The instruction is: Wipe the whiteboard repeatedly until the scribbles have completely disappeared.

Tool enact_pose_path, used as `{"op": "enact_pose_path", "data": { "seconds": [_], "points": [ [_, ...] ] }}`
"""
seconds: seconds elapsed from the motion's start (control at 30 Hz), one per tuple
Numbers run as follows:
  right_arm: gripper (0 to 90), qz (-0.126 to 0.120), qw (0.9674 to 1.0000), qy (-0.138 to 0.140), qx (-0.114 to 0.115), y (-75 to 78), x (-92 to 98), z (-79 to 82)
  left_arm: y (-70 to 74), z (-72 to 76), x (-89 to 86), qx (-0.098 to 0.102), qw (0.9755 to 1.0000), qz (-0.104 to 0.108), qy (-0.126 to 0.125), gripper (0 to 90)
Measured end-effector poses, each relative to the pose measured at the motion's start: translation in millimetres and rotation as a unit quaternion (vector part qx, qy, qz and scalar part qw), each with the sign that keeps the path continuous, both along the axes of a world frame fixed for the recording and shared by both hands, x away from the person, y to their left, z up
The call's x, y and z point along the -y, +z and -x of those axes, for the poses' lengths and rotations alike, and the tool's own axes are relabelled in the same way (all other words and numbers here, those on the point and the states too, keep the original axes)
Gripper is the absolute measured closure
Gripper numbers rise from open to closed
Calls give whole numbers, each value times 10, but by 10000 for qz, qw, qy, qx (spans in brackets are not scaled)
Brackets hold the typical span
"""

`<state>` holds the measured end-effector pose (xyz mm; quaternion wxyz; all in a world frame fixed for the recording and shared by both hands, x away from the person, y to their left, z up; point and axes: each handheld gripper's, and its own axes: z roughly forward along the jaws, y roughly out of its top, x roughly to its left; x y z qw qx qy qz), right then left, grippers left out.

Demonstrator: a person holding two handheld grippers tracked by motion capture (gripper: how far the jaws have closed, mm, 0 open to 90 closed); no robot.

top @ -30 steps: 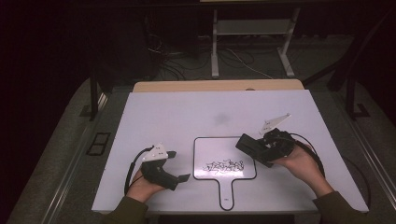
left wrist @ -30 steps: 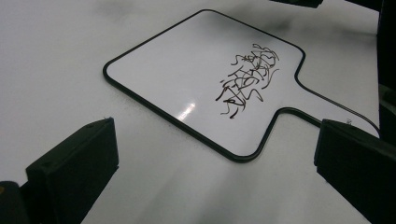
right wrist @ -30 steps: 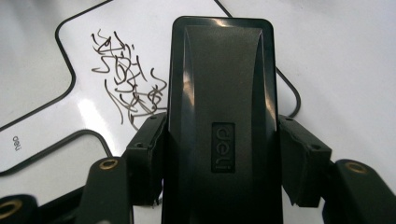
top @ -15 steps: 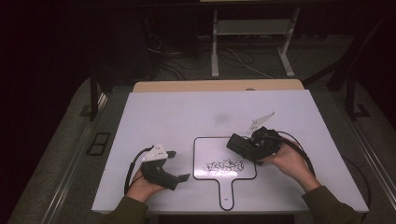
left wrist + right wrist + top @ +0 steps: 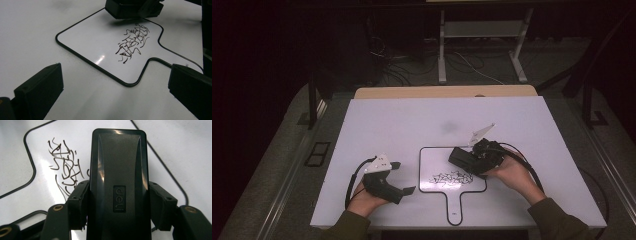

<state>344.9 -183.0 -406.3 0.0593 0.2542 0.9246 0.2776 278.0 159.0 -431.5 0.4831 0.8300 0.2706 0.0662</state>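
A small handled whiteboard (image 5: 434,162) with a black rim lies on the table at front centre, a dark scribble (image 5: 453,177) across its lower part. My right gripper (image 5: 472,159) is shut on a black eraser (image 5: 461,157), which hovers over the board's upper right, just above the scribble. In the right gripper view the eraser (image 5: 117,170) sits lengthwise between the jaws of the right gripper (image 5: 117,205), with the scribble (image 5: 65,167) to its left. My left gripper (image 5: 403,177) rests open on the table left of the board. Its view shows the whiteboard (image 5: 100,40), the scribble (image 5: 132,41) and the eraser (image 5: 125,8) beyond.
The white table (image 5: 412,120) has bare surface behind and beside the board. A tan board (image 5: 442,92) lines its far edge. Beyond it on the dark floor stand a metal frame (image 5: 482,45) and loose cables (image 5: 402,70).
My right hand has carried the eraser leftward and a little down, from the board's right edge to over its upper right part. The left gripper has stayed put.
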Motion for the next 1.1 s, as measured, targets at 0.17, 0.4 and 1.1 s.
{"op": "enact_pose_path", "data": {
  "seconds": [0.17,0.4,1.1],
  "points": [
    [386,79,9999,71,-38,-62,-37,9,0,0,-1,-1,10000,-1,-9,0],
    [386,194,9997,148,3,-102,-67,19,0,2,-1,1,10000,-6,-22,0],
    [386,399,9989,229,64,-177,-143,61,-1,0,-3,-11,10000,3,-15,0]
  ]
}}
